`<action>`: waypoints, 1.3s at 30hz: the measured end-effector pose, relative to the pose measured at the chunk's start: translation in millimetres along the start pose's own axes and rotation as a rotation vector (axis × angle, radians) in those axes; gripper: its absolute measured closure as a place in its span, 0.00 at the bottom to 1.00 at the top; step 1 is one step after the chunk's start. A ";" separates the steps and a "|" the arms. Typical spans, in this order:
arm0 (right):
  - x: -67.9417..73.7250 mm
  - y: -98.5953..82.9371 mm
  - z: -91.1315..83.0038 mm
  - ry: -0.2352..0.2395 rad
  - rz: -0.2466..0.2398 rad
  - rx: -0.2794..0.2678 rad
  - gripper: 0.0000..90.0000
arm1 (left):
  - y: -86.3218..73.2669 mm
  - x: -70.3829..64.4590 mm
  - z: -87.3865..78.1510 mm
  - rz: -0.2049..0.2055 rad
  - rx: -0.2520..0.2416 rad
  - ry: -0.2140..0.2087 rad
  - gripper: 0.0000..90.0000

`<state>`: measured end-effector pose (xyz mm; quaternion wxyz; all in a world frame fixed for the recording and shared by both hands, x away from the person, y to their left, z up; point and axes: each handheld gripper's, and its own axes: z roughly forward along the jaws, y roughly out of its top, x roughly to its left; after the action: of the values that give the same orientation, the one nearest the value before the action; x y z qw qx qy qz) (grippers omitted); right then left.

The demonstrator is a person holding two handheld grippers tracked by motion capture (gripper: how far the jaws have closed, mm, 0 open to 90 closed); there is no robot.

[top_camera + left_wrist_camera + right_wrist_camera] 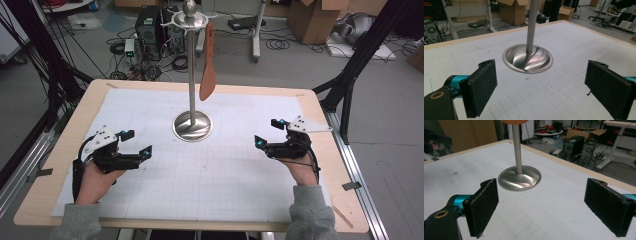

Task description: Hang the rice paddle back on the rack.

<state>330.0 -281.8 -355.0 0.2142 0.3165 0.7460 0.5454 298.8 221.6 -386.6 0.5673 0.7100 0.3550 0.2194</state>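
Both grippers, left [136, 142] and right [267, 132], jaws apart, empty; spatula [208, 65] hangs on stand [192, 75] ahead; next: reach up, grab it.

A wooden spatula [208, 70] hangs upright from the steel stand [192, 75]; stand mid-table.

Counts: one metal stand [192, 125] with a round base, centre of the table [65, 145]. One wooden spatula [208, 62] hanging from the stand's top, right of the pole. Two tongs: left tongs [136, 143] near left, right tongs [269, 132] near right, two black pads each. One white grid sheet [215, 185] covering the table. One table.
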 end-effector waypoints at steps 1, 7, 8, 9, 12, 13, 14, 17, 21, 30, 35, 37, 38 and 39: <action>-0.2 -1.9 0.0 -0.001 -0.002 0.004 0.12 | -0.1 -0.2 0.2 -0.001 0.000 0.000 0.12; -3.8 -12.9 -2.4 0.003 0.012 0.009 0.12 | -0.8 -0.6 1.1 0.000 0.006 -0.002 0.12; -3.9 -14.1 -3.0 0.001 0.019 0.007 0.12 | -0.8 -0.6 1.2 0.001 0.007 -0.002 0.12; -4.6 -15.5 -4.0 0.002 0.025 0.005 0.12 | -1.0 -0.7 1.5 0.002 0.007 -0.002 0.12; -7.4 -19.8 -7.2 -0.003 0.032 -0.002 0.12 | -1.5 -1.0 2.1 0.001 0.009 -0.003 0.12; -8.2 -21.5 -8.3 -0.003 0.036 -0.003 0.12 | -1.6 -1.0 2.2 0.002 0.010 -0.004 0.12; -9.2 -22.8 -9.1 -0.007 0.041 -0.003 0.12 | -1.8 -0.8 2.3 0.002 0.010 -0.003 0.12; -11.4 -25.2 -12.0 -0.015 0.050 -0.005 0.12 | -2.1 -0.4 2.3 -0.001 0.008 -0.002 0.12; -12.1 -25.9 -15.4 -0.018 0.049 -0.015 0.12 | -0.9 0.0 1.0 0.004 0.004 0.001 0.12; -20.6 -29.3 -31.7 -0.085 0.043 -0.017 0.12 | -1.3 7.9 -7.5 0.001 -0.004 0.033 0.13; -26.2 -33.3 -37.6 -0.109 0.058 -0.021 0.12 | -4.8 16.2 -12.9 -0.013 -0.009 0.077 0.13; -26.4 -33.4 -38.1 -0.108 0.064 -0.024 0.12 | -5.8 19.5 -15.5 -0.017 -0.009 0.090 0.13; -26.3 -33.1 -38.2 -0.107 0.059 -0.027 0.12 | -6.2 20.5 -16.4 -0.022 -0.012 0.096 0.13; -25.6 -32.9 -38.1 -0.104 0.060 -0.031 0.12 | -6.3 21.2 -17.2 -0.024 -0.014 0.102 0.13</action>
<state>315.0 -332.4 -374.9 0.2409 0.3633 0.7154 0.5461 298.7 249.5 -390.1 0.5560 0.6897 0.3903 0.2508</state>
